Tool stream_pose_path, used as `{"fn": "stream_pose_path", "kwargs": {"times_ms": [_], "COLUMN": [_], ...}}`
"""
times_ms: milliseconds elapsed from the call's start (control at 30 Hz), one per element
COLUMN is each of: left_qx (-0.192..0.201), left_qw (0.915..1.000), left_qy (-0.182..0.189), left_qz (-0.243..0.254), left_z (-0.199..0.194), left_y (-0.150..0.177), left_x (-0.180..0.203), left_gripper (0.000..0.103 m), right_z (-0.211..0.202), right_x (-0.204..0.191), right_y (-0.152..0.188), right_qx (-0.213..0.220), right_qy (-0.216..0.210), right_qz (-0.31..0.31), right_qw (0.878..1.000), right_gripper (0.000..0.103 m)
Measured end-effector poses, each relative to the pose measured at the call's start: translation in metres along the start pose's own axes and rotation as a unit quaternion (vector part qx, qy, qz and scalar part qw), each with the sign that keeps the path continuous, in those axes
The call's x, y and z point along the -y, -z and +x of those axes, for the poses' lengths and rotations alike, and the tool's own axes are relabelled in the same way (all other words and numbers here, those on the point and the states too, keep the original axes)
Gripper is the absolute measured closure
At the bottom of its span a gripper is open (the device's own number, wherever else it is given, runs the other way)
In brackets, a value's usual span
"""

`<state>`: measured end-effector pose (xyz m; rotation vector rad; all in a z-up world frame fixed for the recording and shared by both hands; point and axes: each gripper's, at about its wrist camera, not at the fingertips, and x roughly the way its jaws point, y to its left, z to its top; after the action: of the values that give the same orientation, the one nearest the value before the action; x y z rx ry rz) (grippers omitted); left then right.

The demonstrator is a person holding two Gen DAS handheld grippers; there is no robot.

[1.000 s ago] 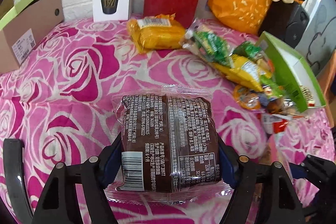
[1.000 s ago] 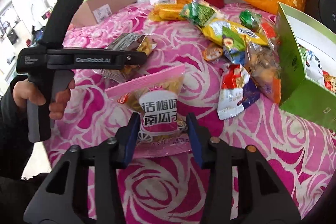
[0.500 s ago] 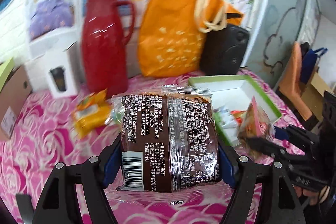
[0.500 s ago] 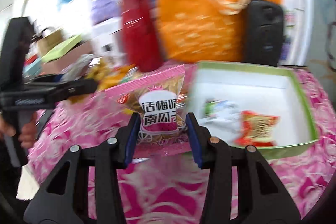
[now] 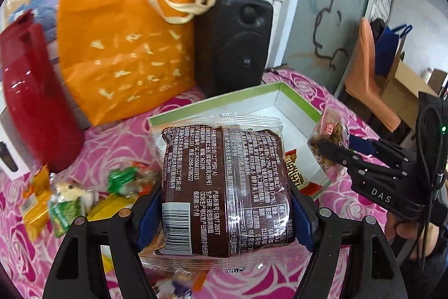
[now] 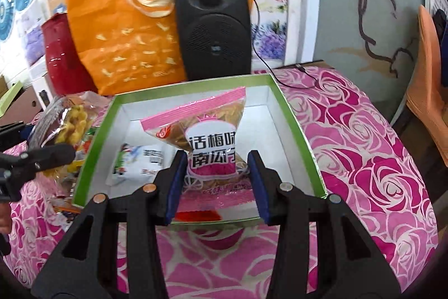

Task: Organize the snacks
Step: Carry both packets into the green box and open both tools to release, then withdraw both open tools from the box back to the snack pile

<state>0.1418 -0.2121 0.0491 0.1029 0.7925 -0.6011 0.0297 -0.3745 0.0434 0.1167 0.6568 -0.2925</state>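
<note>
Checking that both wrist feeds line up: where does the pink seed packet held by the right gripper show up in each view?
Left wrist: pink seed packet at right of centre, edge-on, pinched in the right gripper, over the green-rimmed box.
Right wrist: pink seed packet at centre, label facing the camera, between the blue pads.
Shared landmark: black speaker behind the box.

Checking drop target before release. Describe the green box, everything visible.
The green box is a shallow open tray that looks like cardboard: green rim and outer walls, white inside. It sits flat on the pink rose tablecloth, in front of the black speaker and orange bag. Inside lie a white packet and a red one at the near wall. The right gripper holds the pink snack pack over it; loose snacks lie outside, left of its left wall.
</note>
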Motion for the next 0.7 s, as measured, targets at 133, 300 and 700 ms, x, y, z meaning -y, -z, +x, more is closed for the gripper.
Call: {"fn": "stream_pose_path", "kwargs": {"times_ms": [133,300,700], "left_qx": [-0.021,-0.025,0.008], "left_qw": [0.9998,0.9996,0.9978], "left_qy": [0.005,-0.011,-0.064], "left_qz": [-0.004,-0.011,-0.012], "left_z": [0.030,0.043,0.018], "left_y": [0.000,-0.001,0.001], "left_x": [0.007,0.007,-0.005], "left_gripper": [0.024,0.009,0.000], "right_z": [0.023,0.037,0.021], "right_x": [0.012,0.015,-0.013], "right_y": [0.002,0.005,0.008], "right_qx": [-0.015,-0.025,0.007], "right_qy": [0.004,0.003,0.018], "right_qz": [0.006,-0.008,-0.081], "right_qw": [1.000,1.000,0.996], "right_gripper": [0.057,0.056,0.001]}}
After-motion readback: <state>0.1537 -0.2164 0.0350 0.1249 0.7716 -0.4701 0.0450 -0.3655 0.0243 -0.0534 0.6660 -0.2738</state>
